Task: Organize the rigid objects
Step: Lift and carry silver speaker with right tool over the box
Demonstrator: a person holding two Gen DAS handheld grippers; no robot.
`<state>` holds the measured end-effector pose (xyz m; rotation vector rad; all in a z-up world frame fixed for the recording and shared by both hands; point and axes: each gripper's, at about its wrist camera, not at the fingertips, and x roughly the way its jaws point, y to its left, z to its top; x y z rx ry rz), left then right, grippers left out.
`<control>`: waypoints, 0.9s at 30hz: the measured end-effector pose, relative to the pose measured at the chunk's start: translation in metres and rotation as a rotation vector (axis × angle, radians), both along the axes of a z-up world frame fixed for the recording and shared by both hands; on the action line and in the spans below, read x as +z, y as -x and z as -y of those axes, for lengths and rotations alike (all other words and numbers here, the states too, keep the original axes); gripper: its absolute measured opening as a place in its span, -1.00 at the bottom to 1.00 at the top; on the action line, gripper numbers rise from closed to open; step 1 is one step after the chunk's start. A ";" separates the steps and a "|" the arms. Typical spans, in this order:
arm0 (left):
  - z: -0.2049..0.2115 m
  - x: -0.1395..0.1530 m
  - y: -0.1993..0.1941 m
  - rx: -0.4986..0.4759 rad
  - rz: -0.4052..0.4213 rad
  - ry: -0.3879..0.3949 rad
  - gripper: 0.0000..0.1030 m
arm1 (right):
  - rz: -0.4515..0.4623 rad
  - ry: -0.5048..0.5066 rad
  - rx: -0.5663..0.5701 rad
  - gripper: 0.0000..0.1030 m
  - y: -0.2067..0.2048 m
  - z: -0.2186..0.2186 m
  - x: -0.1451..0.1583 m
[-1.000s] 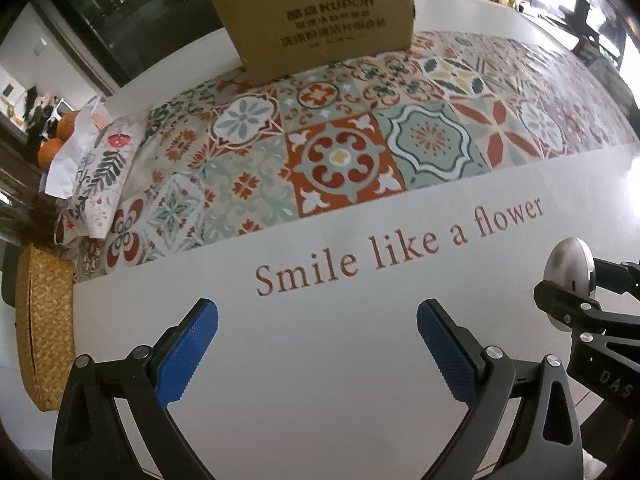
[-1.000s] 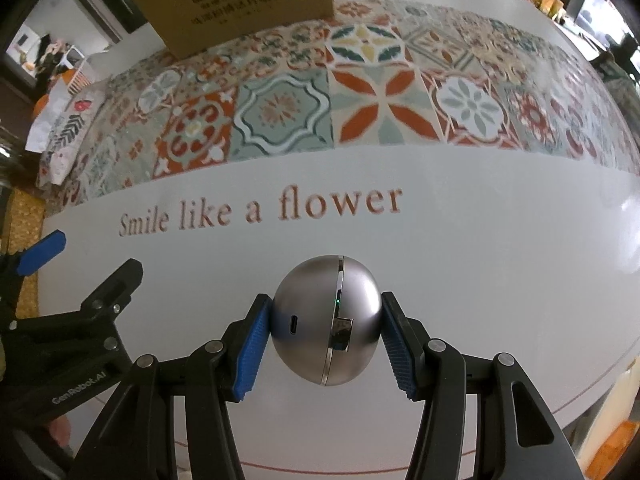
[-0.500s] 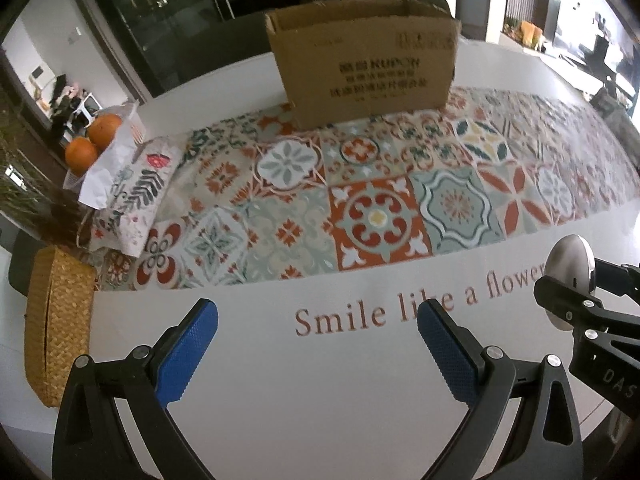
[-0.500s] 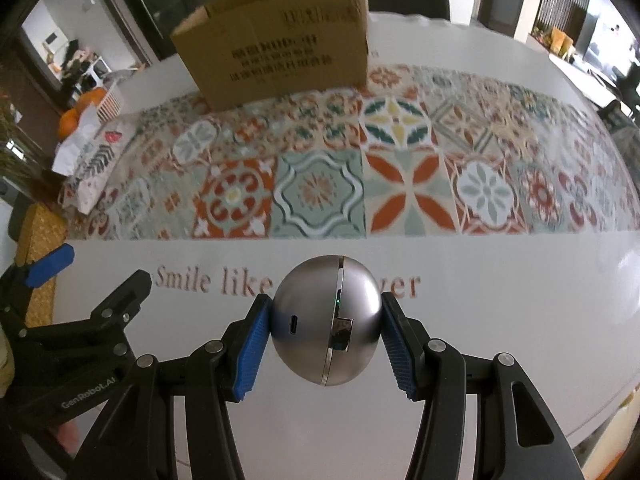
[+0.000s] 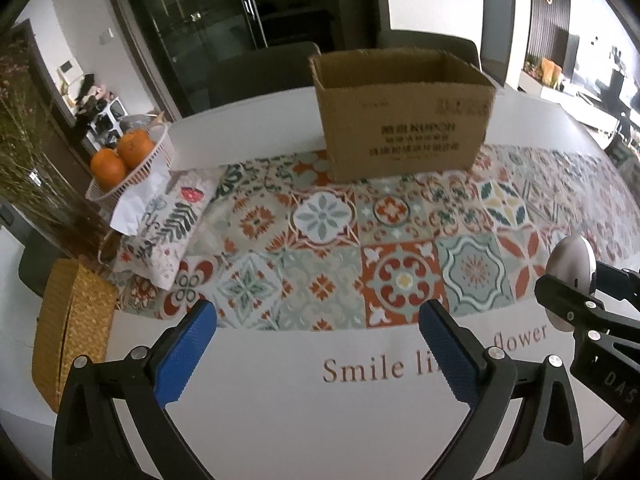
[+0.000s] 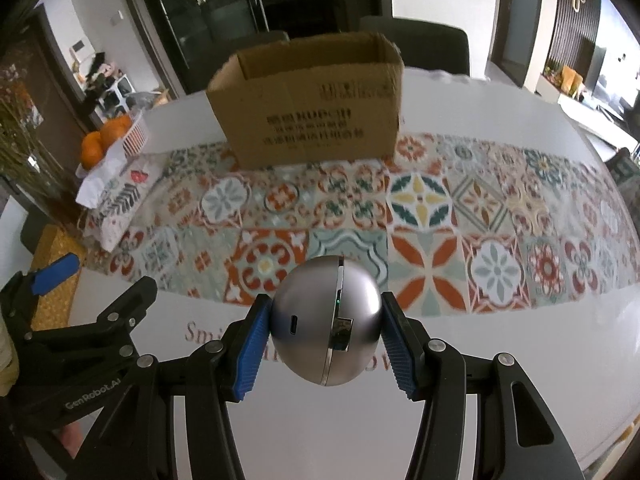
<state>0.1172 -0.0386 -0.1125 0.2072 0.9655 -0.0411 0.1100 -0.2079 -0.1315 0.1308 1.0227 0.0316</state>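
At the counter's [image 5: 400, 432] left edge a woven straw basket [image 5: 72, 340] lies, and behind it, near the far-left corner, a white basket of oranges [image 5: 124, 156] rests on white paper beside a folded leaf-print cloth [image 5: 168, 228]. A band of patterned tiles [image 5: 328, 256] runs across the counter from the left edge to the right, with the words "Smile like a flower" printed on the plain white strip along the near edge.

The left gripper [image 5: 316, 356] hovers over that near strip toward the left, its blue-padded fingers [image 5: 184, 356] spread wide with nothing between them. From the right wrist view, one of its blue pads [image 6: 54, 274] shows at the left edge.

Toward the far edge, about mid-counter, an open cardboard box [image 5: 404, 116] stands upright on the far side of the tile band, its printed face turned toward the cameras; whatever is inside cannot be seen.

To the right, the right gripper [image 6: 326, 332] pinches a silver ball-shaped device [image 6: 326, 322] between its blue pads, held above the near strip in front of the box. The device has a seam running round it, a small green light on that seam and a slot-shaped port on its left half. In the left wrist view it shows as a silver dome [image 5: 572, 260] at the right edge.
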 end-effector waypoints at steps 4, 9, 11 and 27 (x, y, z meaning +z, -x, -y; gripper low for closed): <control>-0.002 0.009 -0.008 0.013 0.032 0.001 1.00 | 0.039 0.008 0.009 0.06 -0.010 -0.003 0.010; -0.003 0.020 -0.019 0.025 0.069 0.009 1.00 | 0.081 0.013 0.014 0.06 -0.022 -0.002 0.022; -0.003 0.024 -0.024 0.030 0.085 0.011 1.00 | 0.098 0.018 0.015 0.06 -0.027 -0.002 0.027; -0.001 0.065 -0.068 0.063 0.210 0.025 1.00 | 0.226 0.045 0.027 0.06 -0.073 -0.002 0.069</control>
